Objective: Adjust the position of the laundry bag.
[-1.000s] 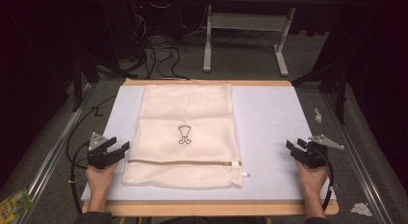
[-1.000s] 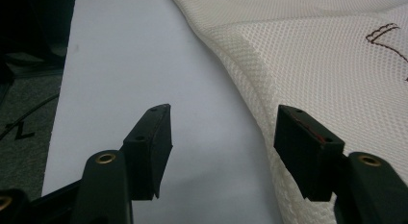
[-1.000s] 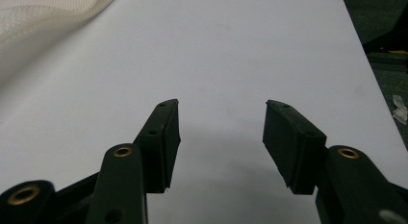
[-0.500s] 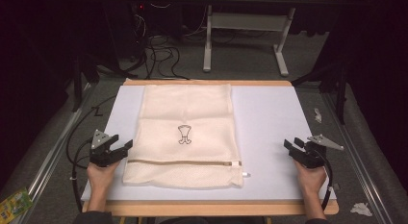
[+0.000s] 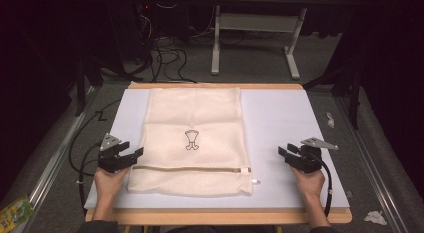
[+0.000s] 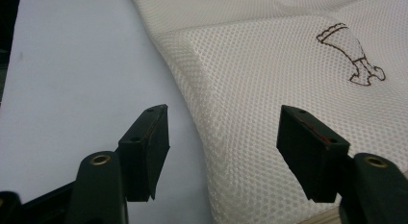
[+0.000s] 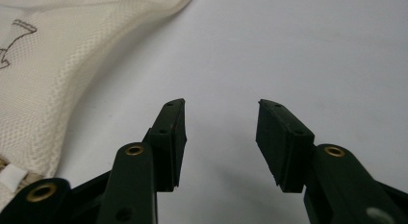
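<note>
Right tongs [image 5: 286, 154] nearer, mesh bag [image 5: 192, 138] between

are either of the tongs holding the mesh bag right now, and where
Nothing is held. The left tongs stand open over the mesh bag at its left edge; the right tongs, jaws just closing, are empty above the bare mat.

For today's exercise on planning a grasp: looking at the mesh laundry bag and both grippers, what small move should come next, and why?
Probably bring the right gripper leftward to the mesh laundry bag. Its jaws have just been closing with nothing between them, over bare white mat and apart from the bag, while the open left gripper already straddles the bag's left edge.
</note>
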The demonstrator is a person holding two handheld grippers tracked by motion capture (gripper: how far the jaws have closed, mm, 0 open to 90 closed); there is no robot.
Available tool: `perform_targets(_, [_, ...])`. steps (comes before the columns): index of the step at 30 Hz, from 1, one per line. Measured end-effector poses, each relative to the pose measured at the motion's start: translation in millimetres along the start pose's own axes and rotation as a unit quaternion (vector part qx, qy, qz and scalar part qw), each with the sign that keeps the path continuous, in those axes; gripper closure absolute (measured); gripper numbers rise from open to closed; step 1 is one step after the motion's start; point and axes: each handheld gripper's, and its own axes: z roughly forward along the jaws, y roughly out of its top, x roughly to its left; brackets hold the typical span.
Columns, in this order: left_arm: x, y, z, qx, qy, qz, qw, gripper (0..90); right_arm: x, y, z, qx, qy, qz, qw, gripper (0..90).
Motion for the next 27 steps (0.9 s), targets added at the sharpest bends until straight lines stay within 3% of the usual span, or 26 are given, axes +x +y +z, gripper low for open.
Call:
perform_targets(7, [-2.7,0.8,7.6,0.025,0.004,-0.001,0.9997,36.5,25.7,9.0,15.1,0.019,0.032,-0.025,0.9990,54.1])
perform_targets(11, [-2.7,1.1,9.8,0.028,0.004,-0.007,0.9996,36.5,36.4,13.4,21.4,0.024,0.045,-0.031,0.9982,53.5])
perform_targets(20, [-6.7,3.2,17.3,0.044,0.002,-0.012,0.9990,37.0,71.9,24.8,40.5,0.044,0.088,-0.056,0.9936,51.3])
perform_targets(27, [-6.3,6.0,21.7,0.056,0.010,-0.026,0.9980,38.9,88.7,32.8,50.4,0.049,0.111,-0.063,0.9907,47.4])
